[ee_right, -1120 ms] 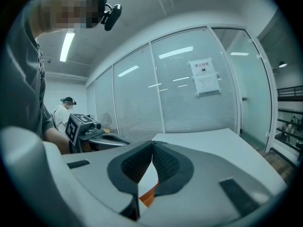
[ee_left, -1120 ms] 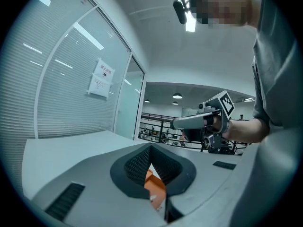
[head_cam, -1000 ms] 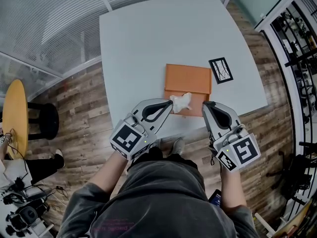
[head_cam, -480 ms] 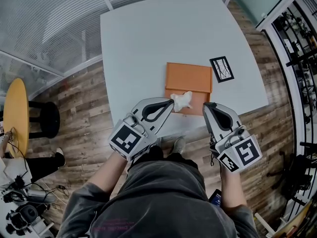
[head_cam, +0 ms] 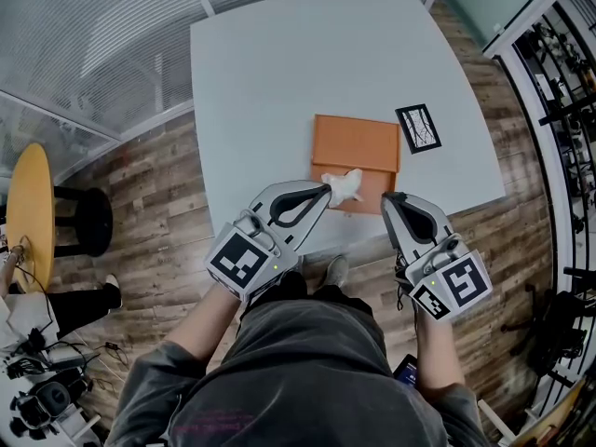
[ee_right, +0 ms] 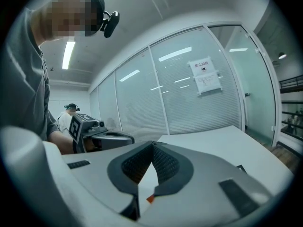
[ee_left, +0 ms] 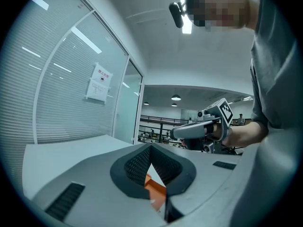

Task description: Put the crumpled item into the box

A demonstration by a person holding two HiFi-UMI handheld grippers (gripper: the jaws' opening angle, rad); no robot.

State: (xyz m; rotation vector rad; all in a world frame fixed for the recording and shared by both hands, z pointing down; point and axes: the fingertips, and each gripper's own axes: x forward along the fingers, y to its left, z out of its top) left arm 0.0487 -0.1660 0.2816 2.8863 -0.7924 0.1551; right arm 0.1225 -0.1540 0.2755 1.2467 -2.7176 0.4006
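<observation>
Pale counter (head_cam: 270,82) fills the middle of the head view, set on a wood-plank floor (head_cam: 140,180) beside glass walls (head_cam: 93,45) with blinds. Your left tool (head_cam: 326,190) is closed on the white crumpled item (head_cam: 345,186), which hangs at the near edge of the orange box (head_cam: 354,142), over its front wall. Whether it touches the box cannot be told. Your right tool (head_cam: 388,198) is closed with nothing in it, just beside the box's near right corner. Each gripper view shows only 1 sliver of the box between its jaws. 1 black-framed card (head_cam: 418,128) lies just right of the box.
</observation>
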